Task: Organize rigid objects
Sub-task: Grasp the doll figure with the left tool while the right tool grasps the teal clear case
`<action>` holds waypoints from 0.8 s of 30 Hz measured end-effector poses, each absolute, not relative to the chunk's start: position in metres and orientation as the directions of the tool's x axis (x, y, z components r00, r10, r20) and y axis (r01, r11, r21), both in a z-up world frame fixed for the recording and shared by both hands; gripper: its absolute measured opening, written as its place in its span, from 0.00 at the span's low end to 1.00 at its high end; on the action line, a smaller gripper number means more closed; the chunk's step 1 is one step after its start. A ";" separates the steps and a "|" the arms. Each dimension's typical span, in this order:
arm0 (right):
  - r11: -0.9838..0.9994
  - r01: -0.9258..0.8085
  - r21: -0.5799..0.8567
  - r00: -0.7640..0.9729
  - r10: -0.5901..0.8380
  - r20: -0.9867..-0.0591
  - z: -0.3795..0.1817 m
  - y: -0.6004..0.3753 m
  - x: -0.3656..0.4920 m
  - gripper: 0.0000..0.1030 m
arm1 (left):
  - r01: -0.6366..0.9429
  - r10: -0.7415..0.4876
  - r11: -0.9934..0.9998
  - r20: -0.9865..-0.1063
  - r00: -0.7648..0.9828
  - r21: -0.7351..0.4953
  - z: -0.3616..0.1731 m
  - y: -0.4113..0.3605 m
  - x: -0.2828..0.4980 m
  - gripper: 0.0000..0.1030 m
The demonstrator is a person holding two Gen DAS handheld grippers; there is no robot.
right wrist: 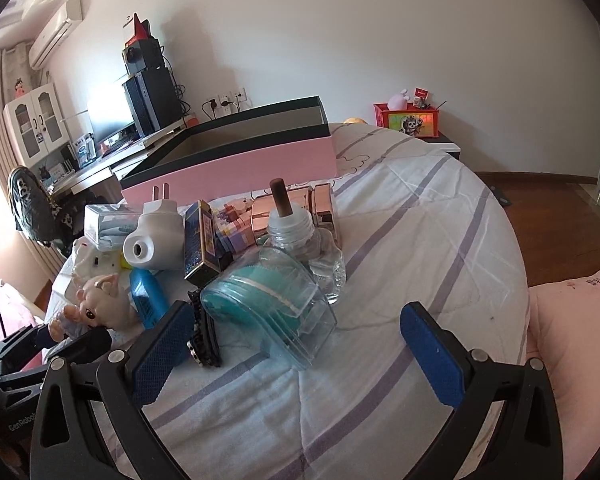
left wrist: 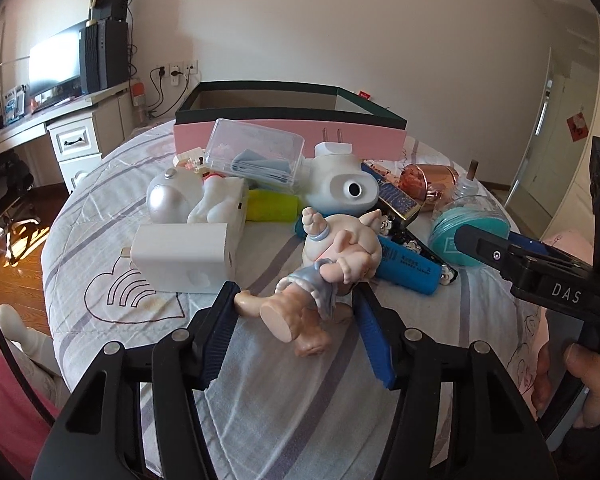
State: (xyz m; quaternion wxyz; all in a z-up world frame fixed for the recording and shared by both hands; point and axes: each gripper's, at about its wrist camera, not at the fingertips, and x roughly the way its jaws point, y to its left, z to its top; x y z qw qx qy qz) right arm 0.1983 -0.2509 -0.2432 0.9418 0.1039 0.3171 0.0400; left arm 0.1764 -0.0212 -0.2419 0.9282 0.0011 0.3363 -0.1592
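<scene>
A pile of small rigid objects lies on the bed in front of a pink box with a dark rim (left wrist: 284, 136), also in the right wrist view (right wrist: 236, 168). My left gripper (left wrist: 296, 312) is open, its blue pads on either side of the legs of a pig figurine (left wrist: 332, 256), which lies on the quilt; whether they touch it is unclear. The figurine also shows in the right wrist view (right wrist: 100, 296). My right gripper (right wrist: 300, 344) is open and empty, just in front of a clear case with a teal disc (right wrist: 268, 304). In the left wrist view it reaches in from the right (left wrist: 540, 272).
The pile holds a white charger block (left wrist: 184, 256), a white plug-in device (left wrist: 340, 184), a clear plastic box (left wrist: 256, 156), a blue lighter-like tube (left wrist: 408, 268), a glass bottle with a wick (right wrist: 300, 248), a dark blue carton (right wrist: 202, 240) and copper-coloured boxes (right wrist: 300, 208). A desk (left wrist: 40, 120) stands at left.
</scene>
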 end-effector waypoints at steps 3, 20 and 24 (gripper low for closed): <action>0.973 -0.010 0.233 0.791 0.150 -0.593 -0.245 -0.250 0.208 1.00 | 0.295 -0.293 0.950 -0.611 0.735 -0.101 -0.237 -0.021 0.176 0.57; 0.973 -0.110 0.201 0.744 0.215 -0.633 -0.250 -0.233 0.188 0.42 | 0.380 -0.378 0.916 -0.589 0.714 -0.128 -0.233 -0.036 0.167 0.66; 0.972 -0.130 0.197 0.752 0.226 -0.620 -0.247 -0.230 0.193 0.42 | 0.409 -0.389 0.906 -0.583 0.713 -0.105 -0.236 -0.043 0.168 0.66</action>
